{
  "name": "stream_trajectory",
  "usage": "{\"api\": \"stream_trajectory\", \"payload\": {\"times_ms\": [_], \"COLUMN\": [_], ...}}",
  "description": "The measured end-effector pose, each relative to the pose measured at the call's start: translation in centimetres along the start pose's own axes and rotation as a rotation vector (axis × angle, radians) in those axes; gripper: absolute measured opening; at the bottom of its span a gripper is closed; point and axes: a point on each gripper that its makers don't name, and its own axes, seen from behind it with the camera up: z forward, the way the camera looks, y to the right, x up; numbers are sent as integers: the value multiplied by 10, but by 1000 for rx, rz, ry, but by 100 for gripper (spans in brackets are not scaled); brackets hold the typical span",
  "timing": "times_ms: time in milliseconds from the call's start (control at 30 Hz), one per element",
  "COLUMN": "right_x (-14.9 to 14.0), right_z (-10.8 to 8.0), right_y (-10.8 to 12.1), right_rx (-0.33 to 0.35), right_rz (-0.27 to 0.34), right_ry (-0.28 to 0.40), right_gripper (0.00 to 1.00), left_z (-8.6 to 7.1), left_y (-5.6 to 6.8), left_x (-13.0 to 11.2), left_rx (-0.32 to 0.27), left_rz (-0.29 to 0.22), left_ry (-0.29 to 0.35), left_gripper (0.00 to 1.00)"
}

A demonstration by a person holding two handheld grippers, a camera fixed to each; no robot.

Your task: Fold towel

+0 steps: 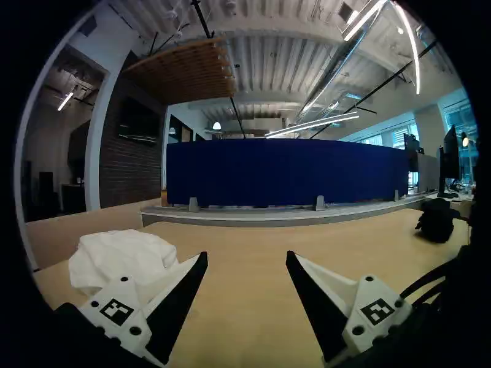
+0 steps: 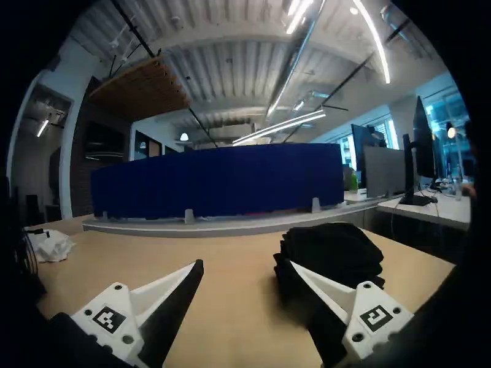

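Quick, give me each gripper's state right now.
Left gripper: open, holding nothing.
Right gripper: open, holding nothing.

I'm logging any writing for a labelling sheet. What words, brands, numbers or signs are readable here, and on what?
Readable words, brands, numbers or signs: none.
Left tool: black-and-white square markers on its fingers; these are patterns, not letters.
Right tool: the same kind of pattern squares, no letters.
Monitors on the far desk: too small to show any brand.
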Motion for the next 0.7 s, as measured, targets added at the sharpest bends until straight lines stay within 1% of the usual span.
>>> {"api": "stream_trajectory", "payload": {"times_ms": [467, 700], "right_x": [-3, -4], "right_z": [-4, -3], "right_y": [-6, -4], "right_rx": [4, -6], "right_rz": [-63, -70], "right_ry": [10, 10], "right_gripper": [100, 100], "left_z": [0, 0], "left_y": [0, 0], "left_x": [0, 0], "left_rx": [0, 0], "left_rz": [0, 0], "left_ry": [0, 0], "left_gripper": [95, 95]}}
